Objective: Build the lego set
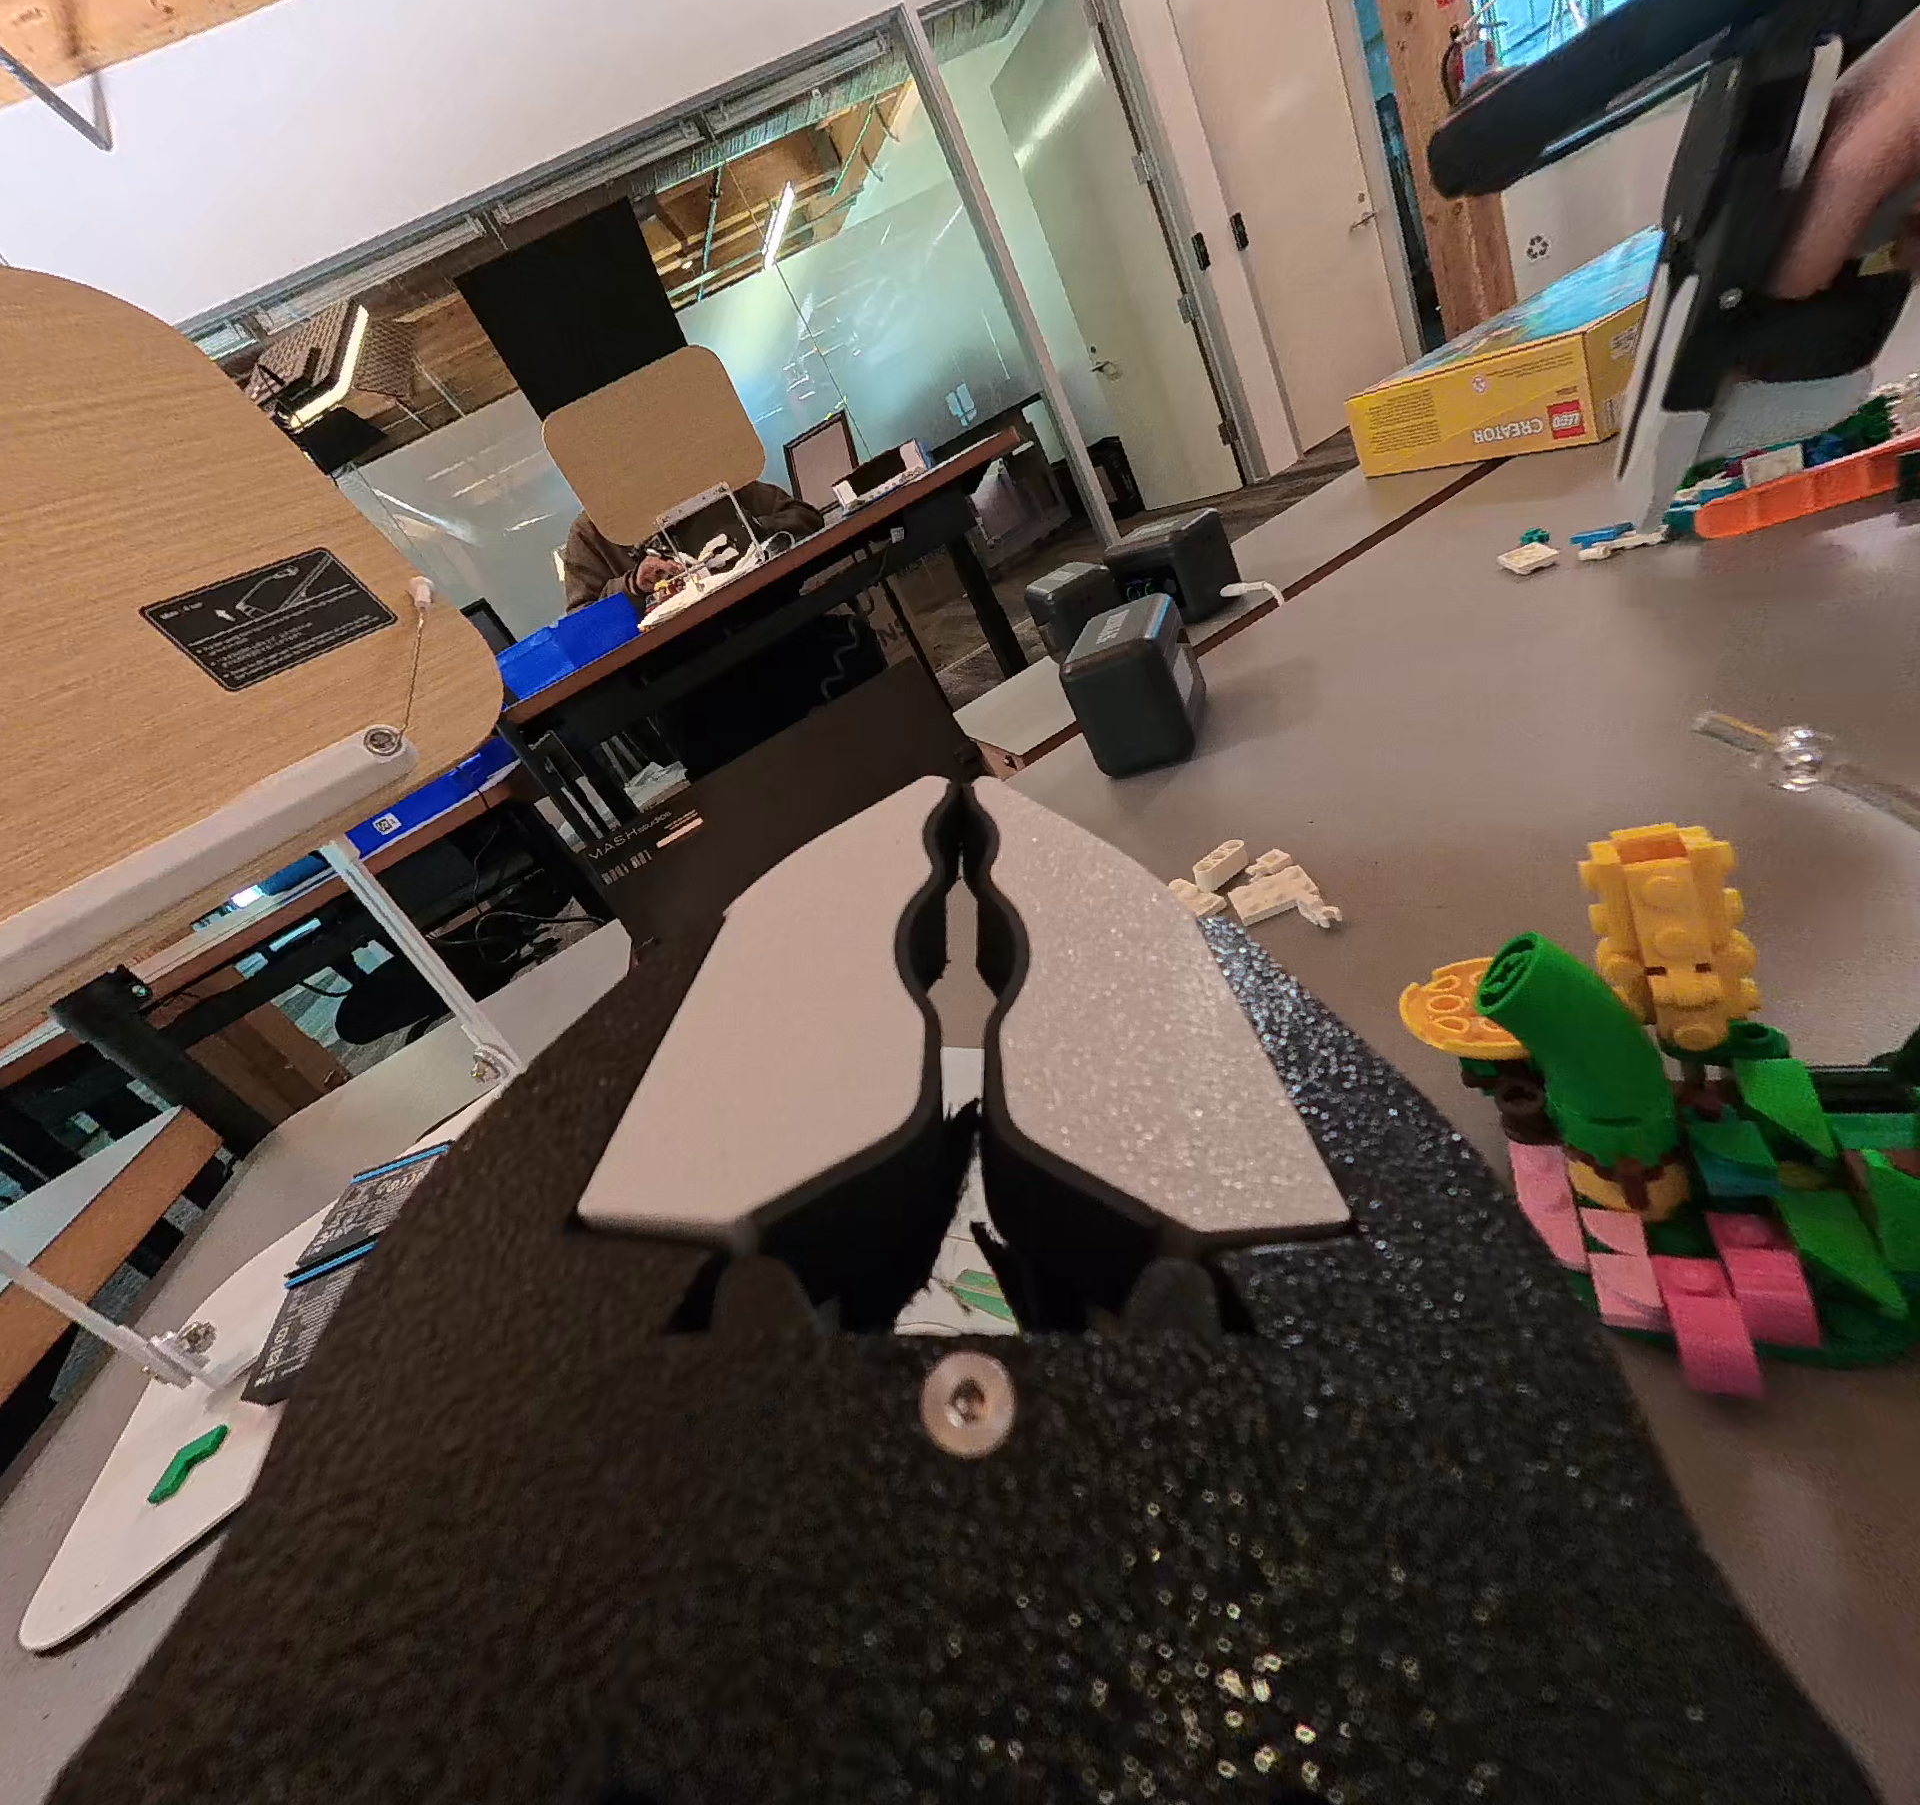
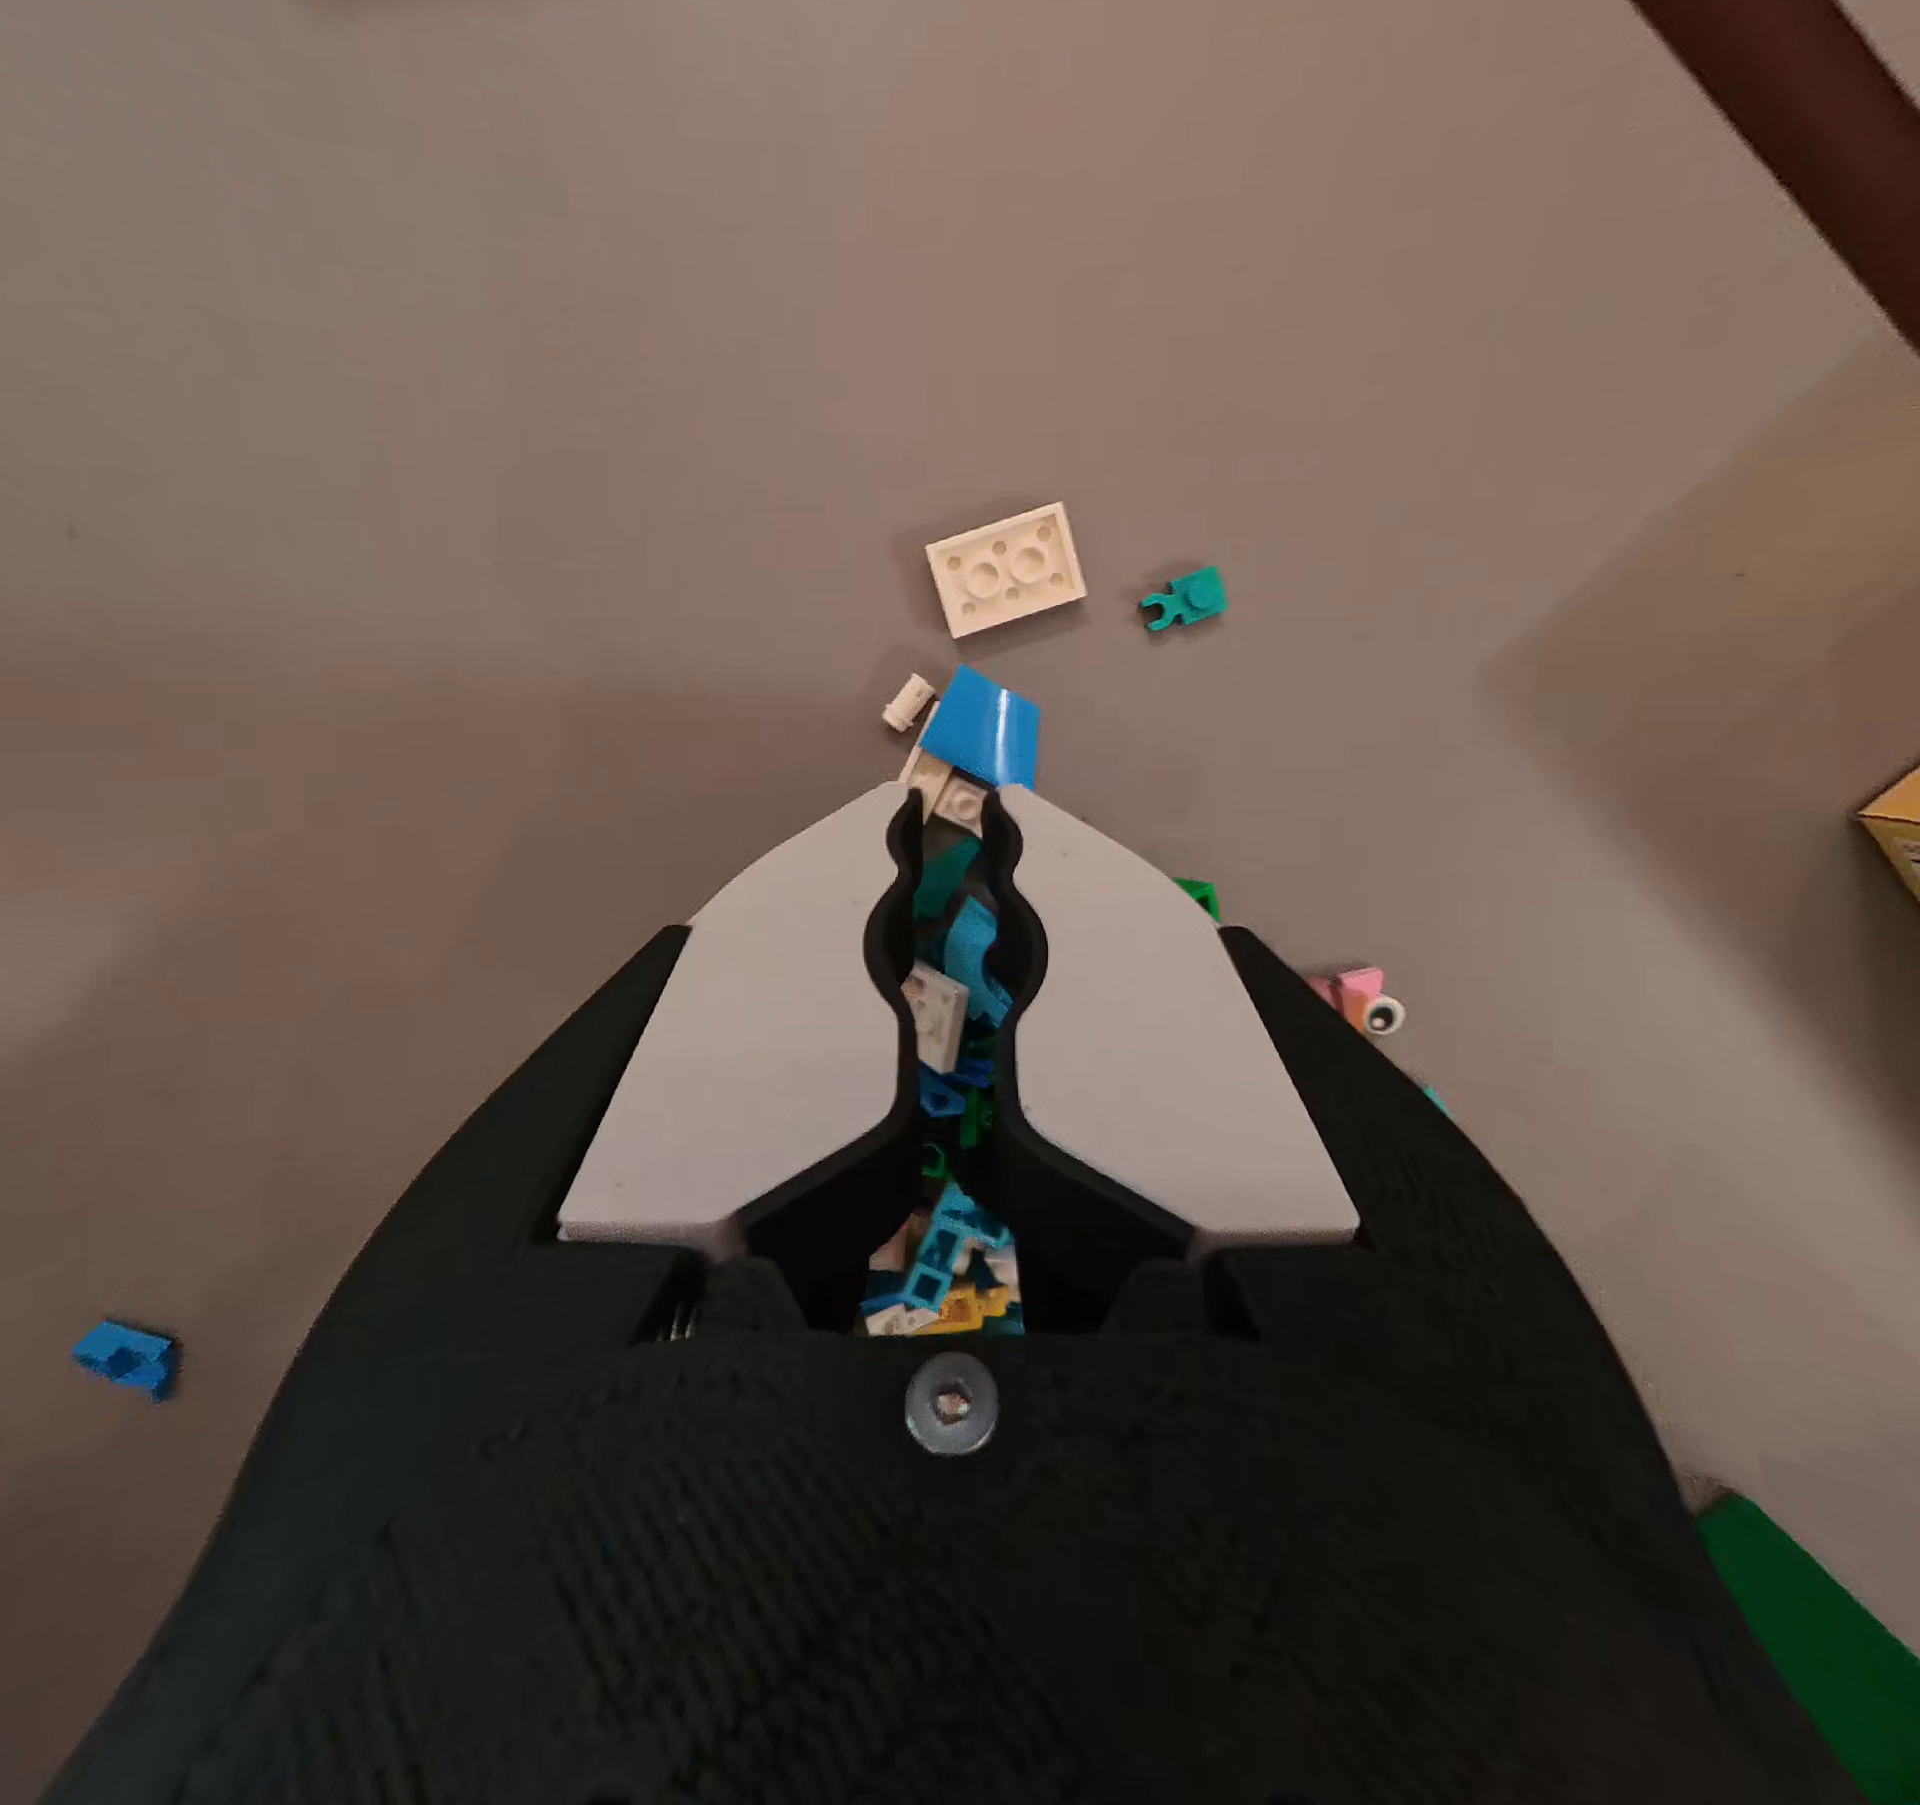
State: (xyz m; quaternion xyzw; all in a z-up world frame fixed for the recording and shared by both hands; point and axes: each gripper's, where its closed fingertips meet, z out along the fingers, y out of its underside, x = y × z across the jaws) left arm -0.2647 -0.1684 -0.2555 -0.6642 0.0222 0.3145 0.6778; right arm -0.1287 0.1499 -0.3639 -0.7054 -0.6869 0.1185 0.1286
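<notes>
Left tool (image 1: 964, 799): fingers together, holding nothing, raised above the grey worktop (image 1: 1455, 695). The partly built lego model (image 1: 1683, 1163), green, pink and yellow, stands at 3 o'clock of it.

Right tool (image 2: 951, 799): fingers slightly apart, empty, over a pile of loose bricks (image 2: 956, 1049). A blue tile (image 2: 982, 729) lies at 12 o'clock, just beyond the tips; a white plate (image 2: 1006, 568) lies farther out.

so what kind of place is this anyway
Most likely a shared office or lab workspace. Glass-walled rooms stand behind rows of work desks, a person sits working at one, and dark equipment boxes stand on the grey table beside the half-built lego model.
</notes>
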